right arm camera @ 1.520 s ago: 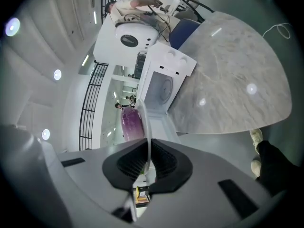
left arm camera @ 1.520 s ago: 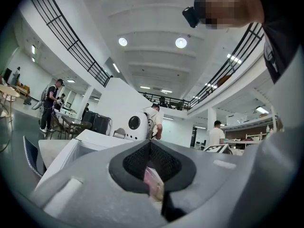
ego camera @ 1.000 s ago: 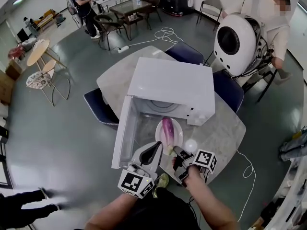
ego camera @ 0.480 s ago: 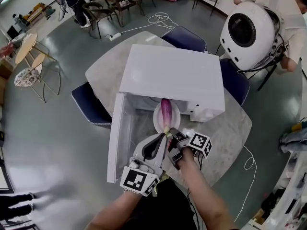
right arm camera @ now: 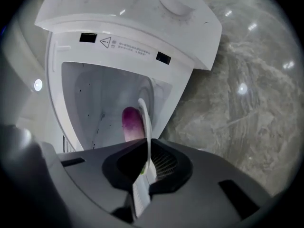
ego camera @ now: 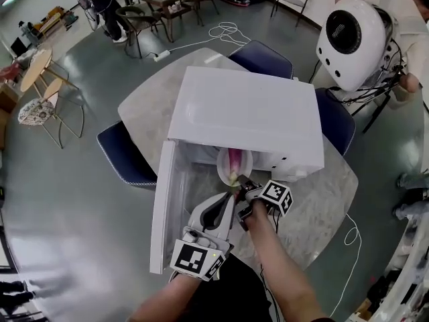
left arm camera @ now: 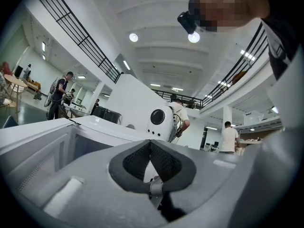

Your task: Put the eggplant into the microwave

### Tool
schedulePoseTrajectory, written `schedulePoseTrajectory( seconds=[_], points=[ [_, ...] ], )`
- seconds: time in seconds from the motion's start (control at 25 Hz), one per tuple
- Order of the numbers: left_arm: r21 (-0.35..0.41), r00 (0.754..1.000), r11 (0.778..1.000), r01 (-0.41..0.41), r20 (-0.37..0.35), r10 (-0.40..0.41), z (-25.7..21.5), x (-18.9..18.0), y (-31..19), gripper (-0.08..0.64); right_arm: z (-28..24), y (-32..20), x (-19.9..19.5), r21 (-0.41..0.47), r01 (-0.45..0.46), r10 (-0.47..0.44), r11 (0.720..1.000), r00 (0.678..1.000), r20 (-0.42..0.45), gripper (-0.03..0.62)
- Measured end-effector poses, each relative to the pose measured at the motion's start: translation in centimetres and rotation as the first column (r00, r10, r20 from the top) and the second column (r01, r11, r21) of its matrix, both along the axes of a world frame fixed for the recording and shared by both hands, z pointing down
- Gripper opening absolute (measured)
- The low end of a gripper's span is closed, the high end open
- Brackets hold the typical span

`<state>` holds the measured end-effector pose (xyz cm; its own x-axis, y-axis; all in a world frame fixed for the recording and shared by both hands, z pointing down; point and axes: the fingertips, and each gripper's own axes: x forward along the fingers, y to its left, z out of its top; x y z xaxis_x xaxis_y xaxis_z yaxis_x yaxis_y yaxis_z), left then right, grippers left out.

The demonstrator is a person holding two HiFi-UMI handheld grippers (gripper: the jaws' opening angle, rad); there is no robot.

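Two hand-held grippers sit nearest the person. The left hand-held gripper has its jaws pressed together on nothing and hangs just beside the open door. The right hand-held gripper is clamped on the near rim of a white plate, which shows edge-on between the pads in its own view.

Beyond the pads, the eggplant lies lengthwise on that plate, purple end pointing inward. Plate and eggplant are at the mouth of the microwave, partly under its top. I cannot tell whether the plate touches the cavity floor yet. The microwave stands on the marbled counter.

The likely trouble is the one-edge grip. With only a thin rim pinched, the far side could sag or twist, and the eggplant could roll off sideways. The plate's edge might also knock the cavity frame if it goes in off-centre.
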<state>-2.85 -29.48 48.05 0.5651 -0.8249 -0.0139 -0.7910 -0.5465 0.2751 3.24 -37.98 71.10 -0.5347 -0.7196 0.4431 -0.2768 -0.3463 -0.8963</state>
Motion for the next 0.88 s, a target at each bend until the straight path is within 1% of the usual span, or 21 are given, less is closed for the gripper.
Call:
schedulePoseTrajectory(
  seconds=[0.32,0.44,0.6,0.64,0.72,0.76,0.88],
  points=[
    [-0.014,1.0,1.0,0.005,0.0,-0.005,1.2,0.5,-2.2,0.008,1.4,-2.4,-0.6,0.009,-0.022,0.022,1.0,1.0,0.016,0.02],
    [-0.018,1.0,1.0,0.003,0.004,-0.003,1.5,0.7,-2.6,0.008,1.5,-3.6,-0.6,0.042,-0.034,0.033,0.999,0.999,0.032,0.02],
    [-0.024,1.0,1.0,0.006,0.007,-0.005,1.8,0.7,-2.8,0.008,1.3,-4.8,-0.9,0.091,-0.018,0.015,0.996,0.999,0.038,0.02],
    [-0.025,1.0,1.0,0.006,0.008,-0.006,1.9,0.6,-2.9,0.008,1.2,-5.0,-0.9,0.1,-0.018,0.014,0.995,0.999,0.037,0.025],
    [-0.028,1.0,1.0,0.005,0.008,-0.005,2.0,0.6,-2.9,0.008,1.2,-5.1,-1.0,0.113,-0.021,0.017,0.993,0.999,0.038,0.07],
    [-0.031,1.0,0.999,0.004,0.007,-0.004,2.2,0.6,-3.0,0.008,1.2,-5.1,-1.0,0.117,-0.022,0.017,0.993,0.999,0.039,0.082],
    [-0.04,1.0,0.999,0.002,0.009,-0.001,2.6,0.7,-3.1,0.008,1.1,-4.6,-0.7,0.129,-0.031,0.026,0.991,0.999,0.035,0.089]
  ],
)
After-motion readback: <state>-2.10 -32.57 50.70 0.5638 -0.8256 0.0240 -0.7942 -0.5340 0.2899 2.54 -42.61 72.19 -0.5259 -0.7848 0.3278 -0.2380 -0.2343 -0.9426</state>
